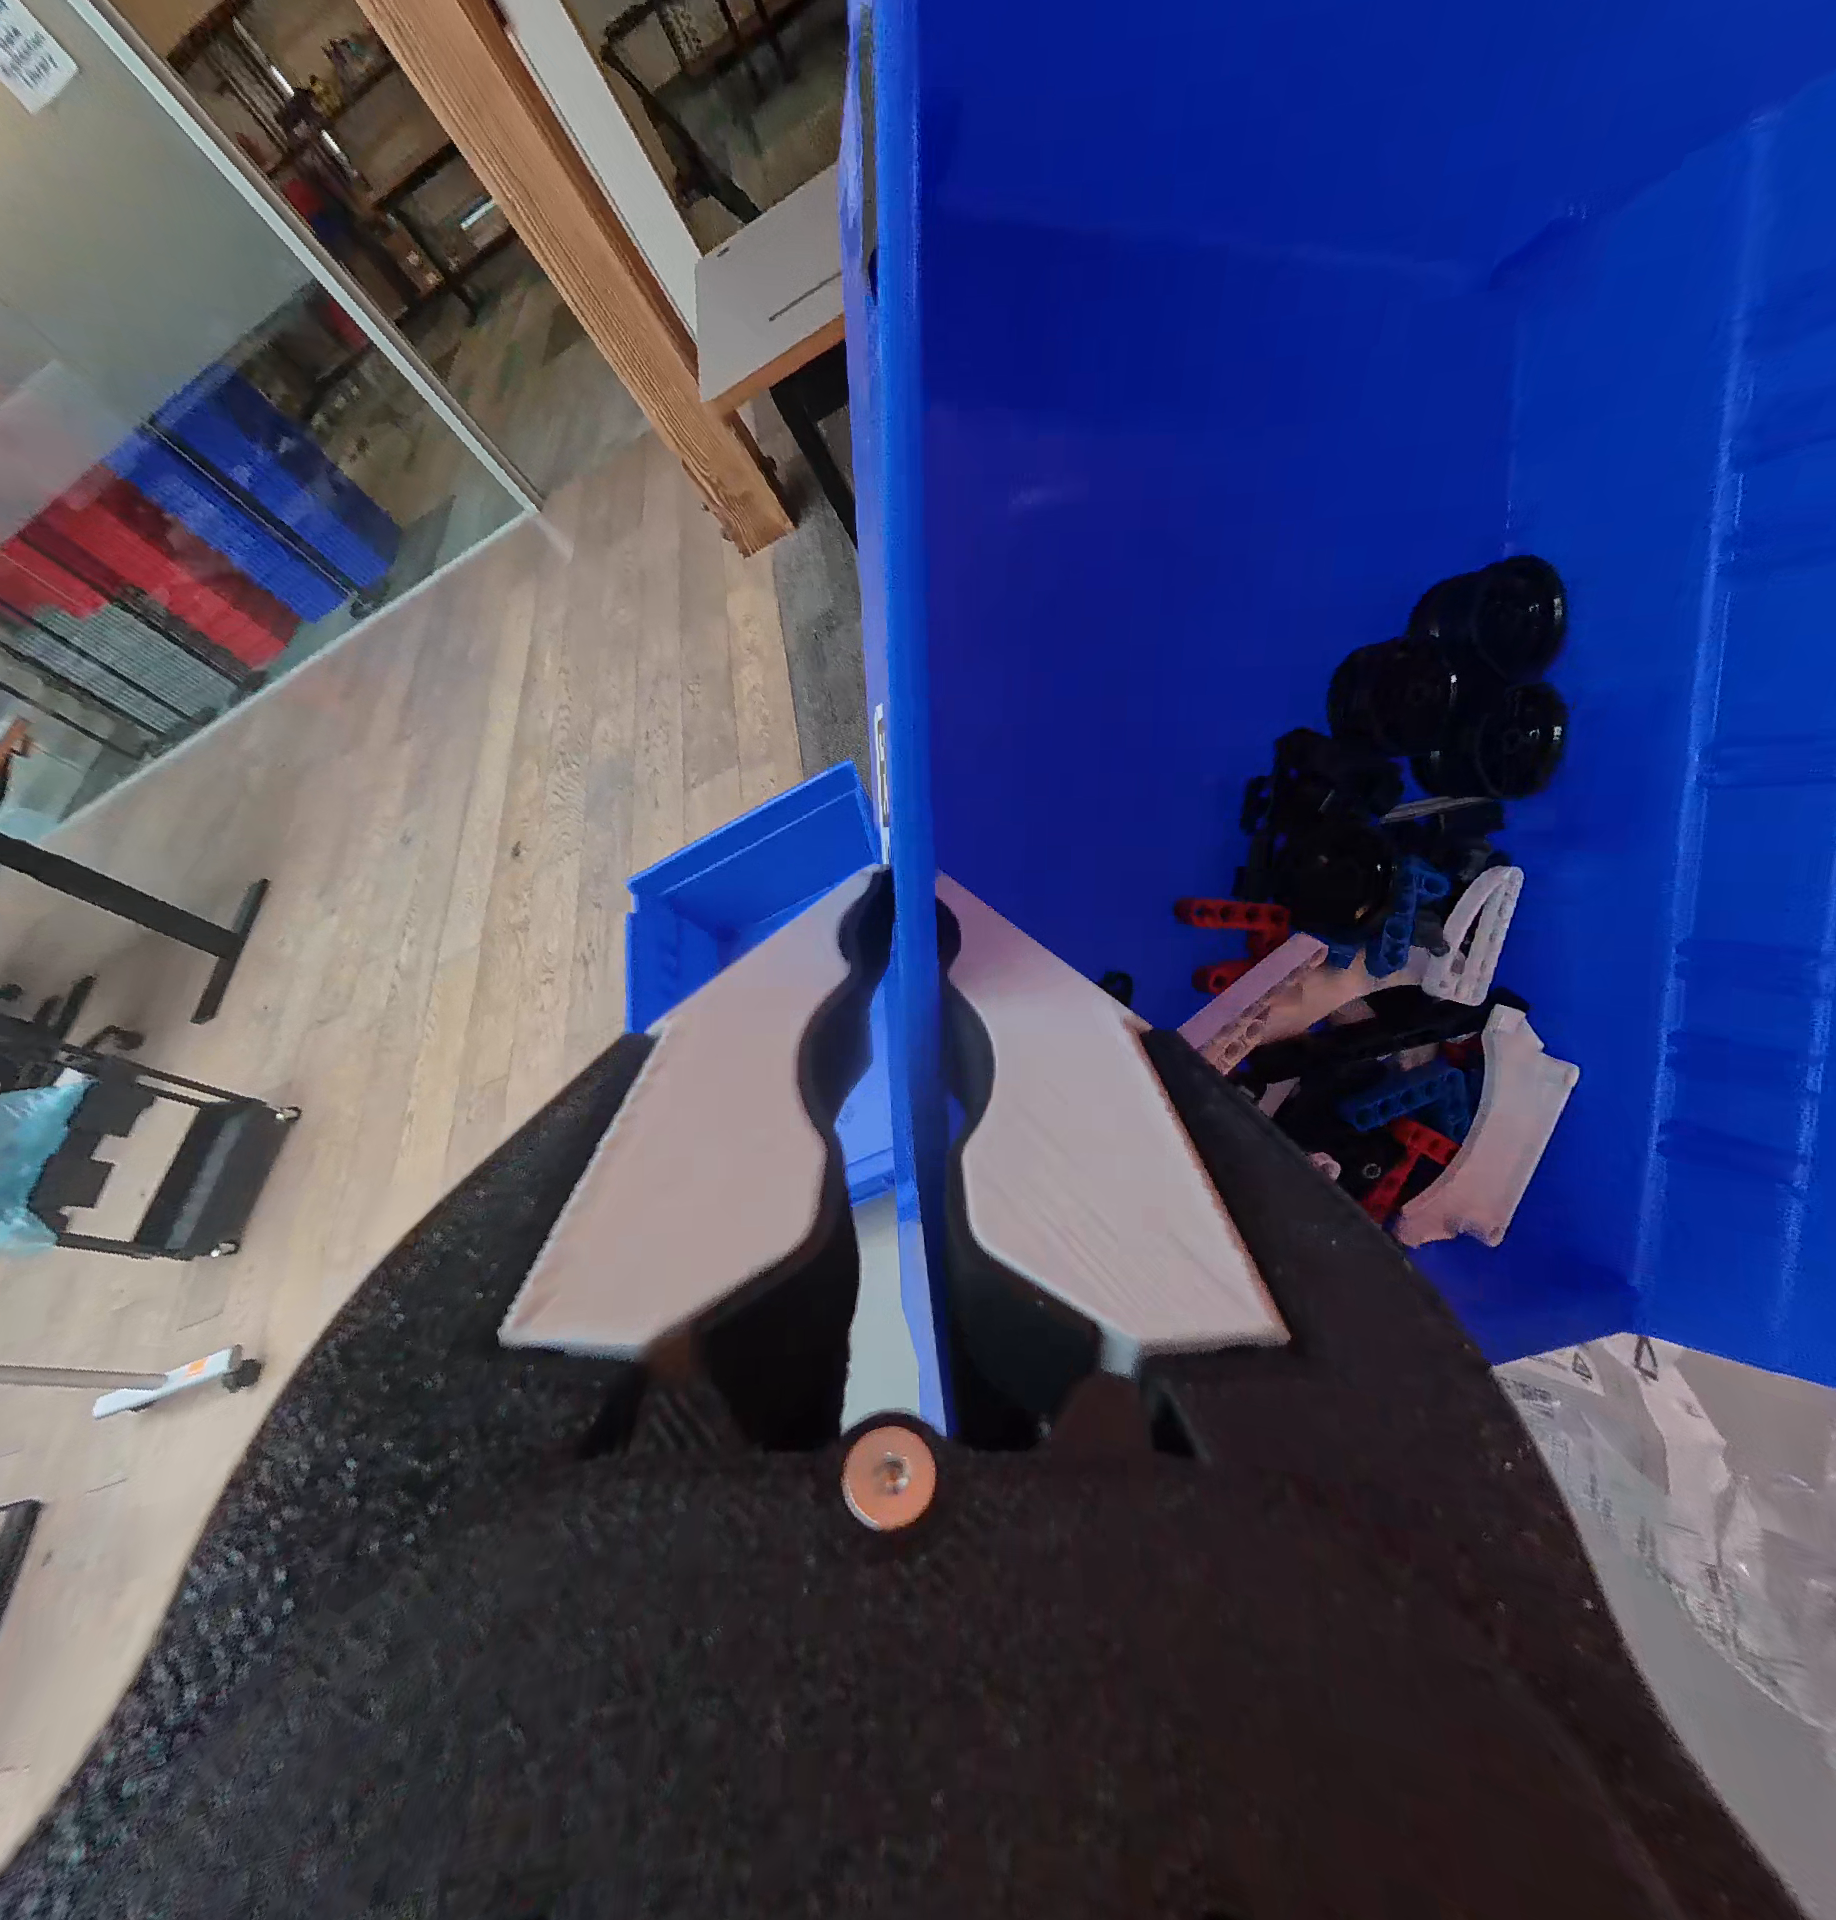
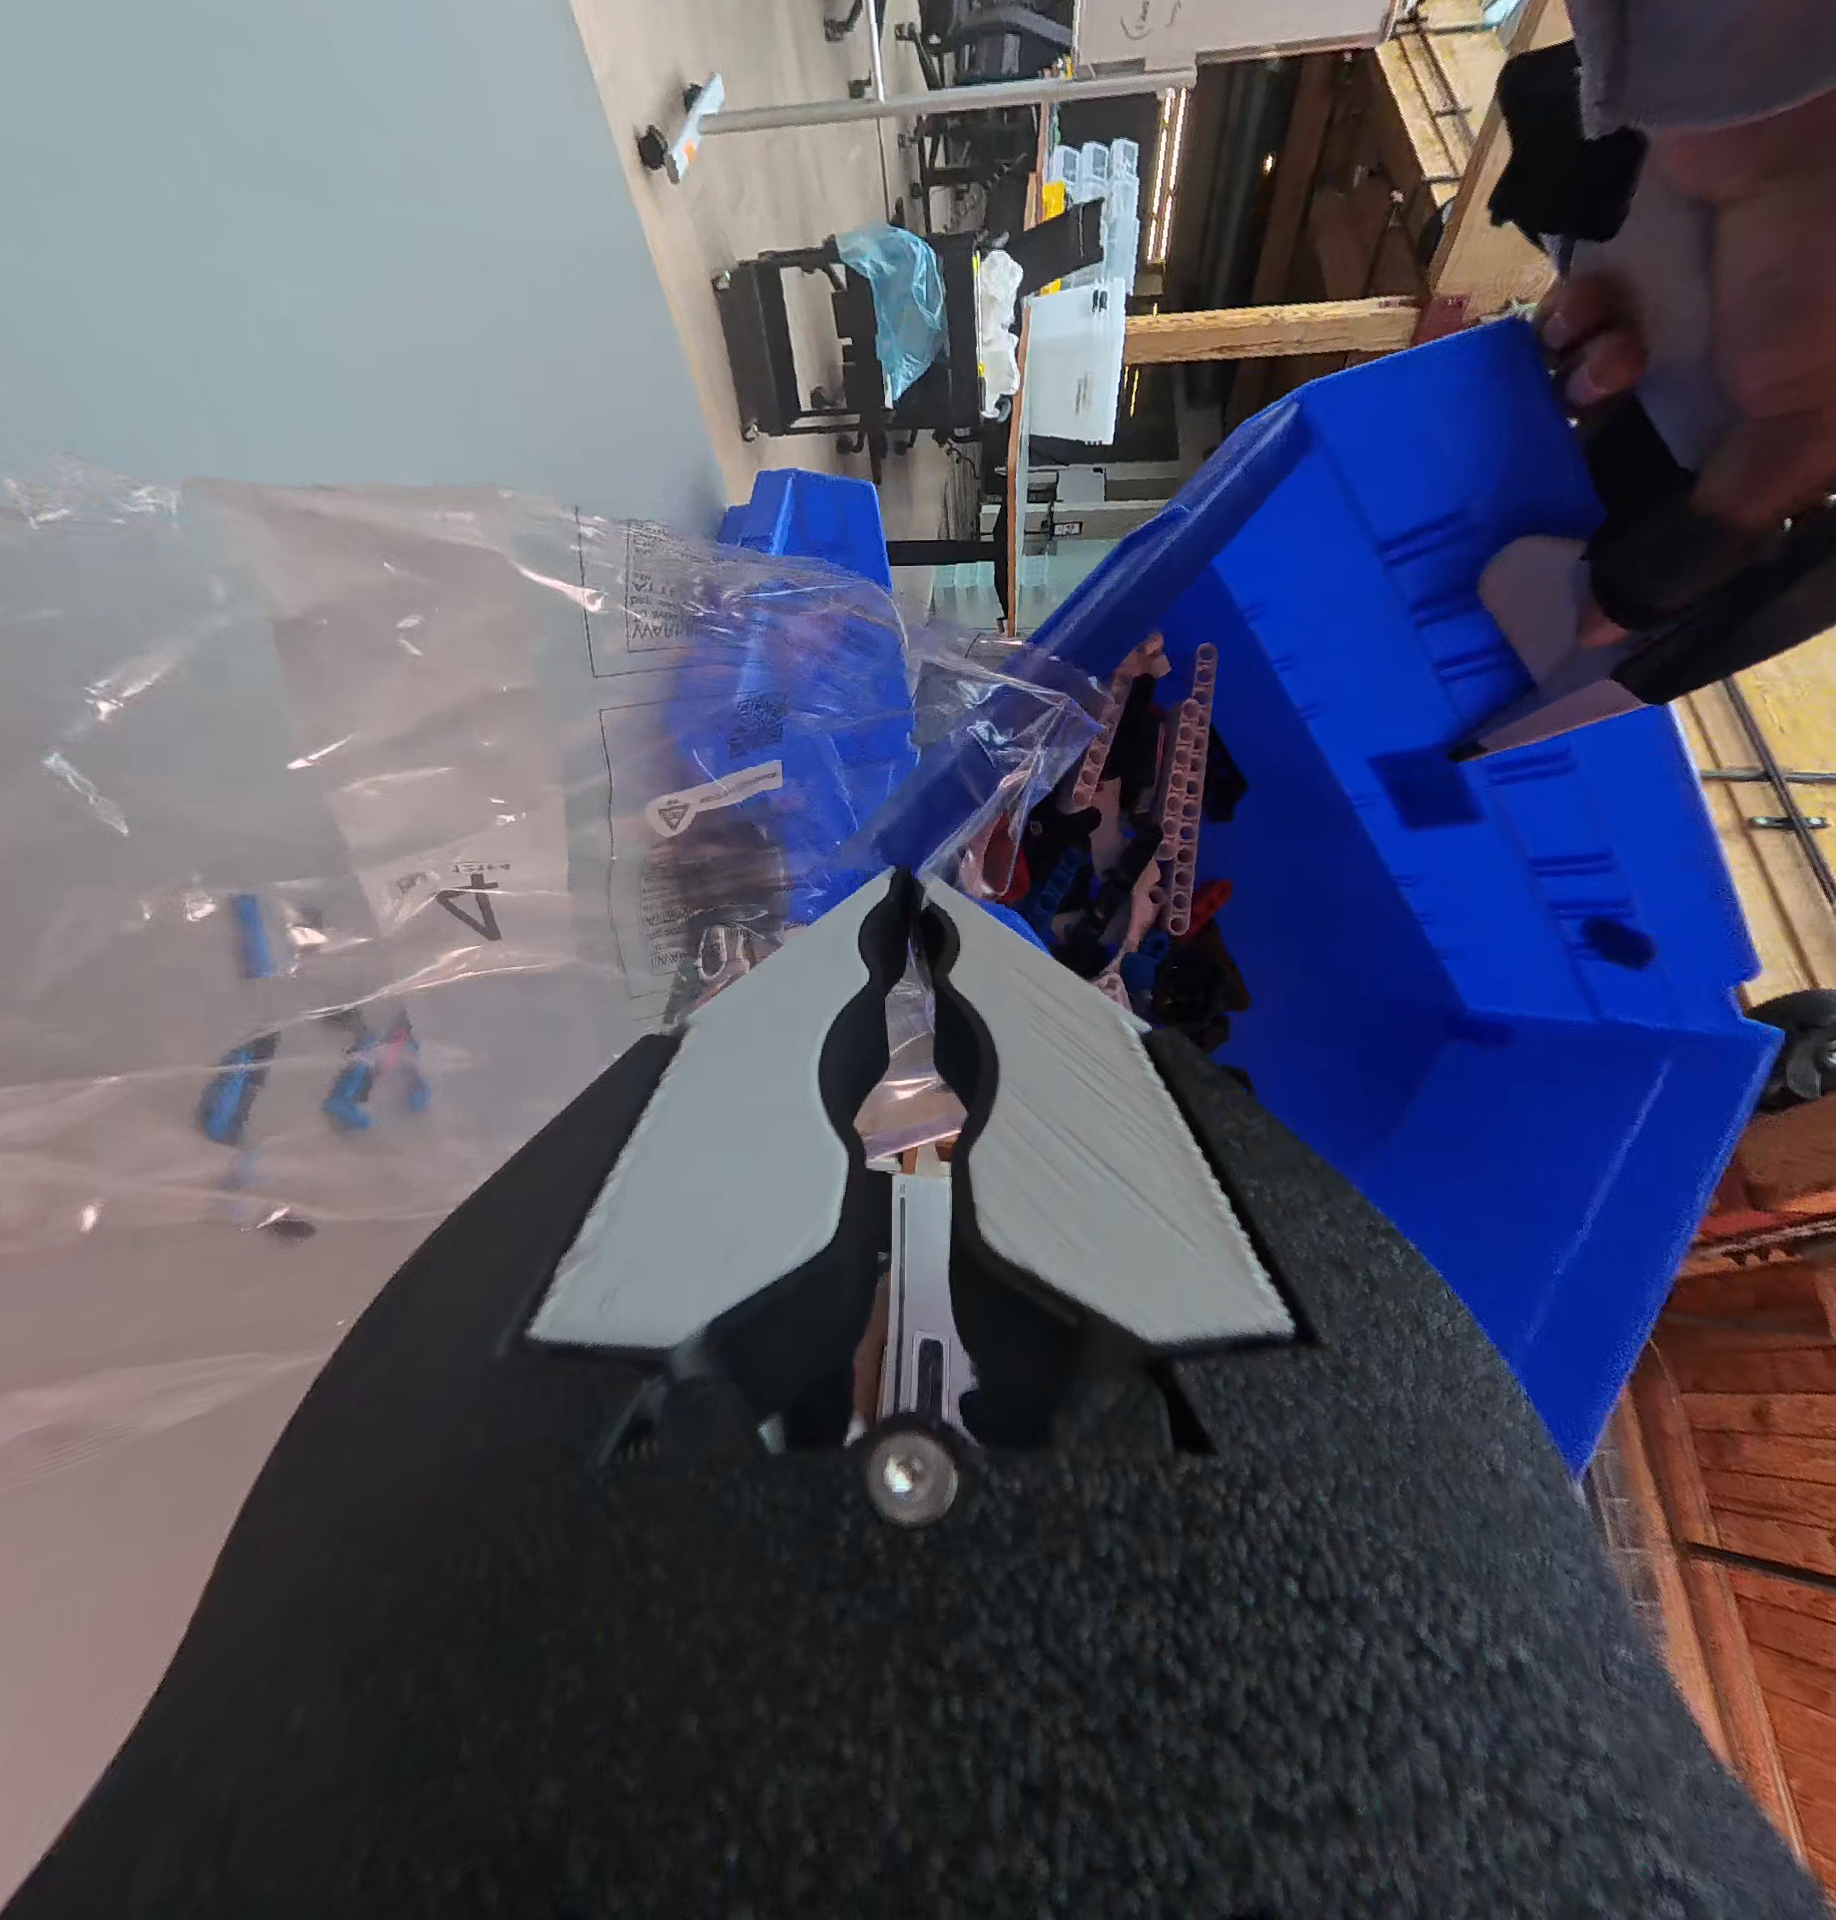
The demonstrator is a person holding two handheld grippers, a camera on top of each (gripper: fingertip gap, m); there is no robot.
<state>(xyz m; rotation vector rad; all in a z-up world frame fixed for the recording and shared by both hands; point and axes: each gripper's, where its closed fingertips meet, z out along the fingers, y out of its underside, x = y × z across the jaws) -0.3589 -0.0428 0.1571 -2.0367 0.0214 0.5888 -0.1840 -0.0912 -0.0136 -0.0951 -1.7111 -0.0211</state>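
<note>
While the left tongs (image 1: 909, 914) clench the tilted bin's (image 1: 1257, 416) wall and the right tongs (image 2: 912, 902) pinch the bag (image 2: 374, 831), bricks (image 1: 1392, 997) may spill if either grip slips.

My left gripper (image 1: 909, 904) clamps the side wall of a large blue plastic bin (image 1: 1257, 416), one finger inside, one outside. The bin is tilted; building-toy pieces (image 1: 1392, 987) — black wheels, red, blue and white beams — are heaped in its lower corner. My right gripper (image 2: 912, 896) pinches the edge of a clear plastic bag (image 2: 374, 831) with black print, which is spread over a pale surface and holds a few small blue pieces (image 2: 239, 1081).
</note>
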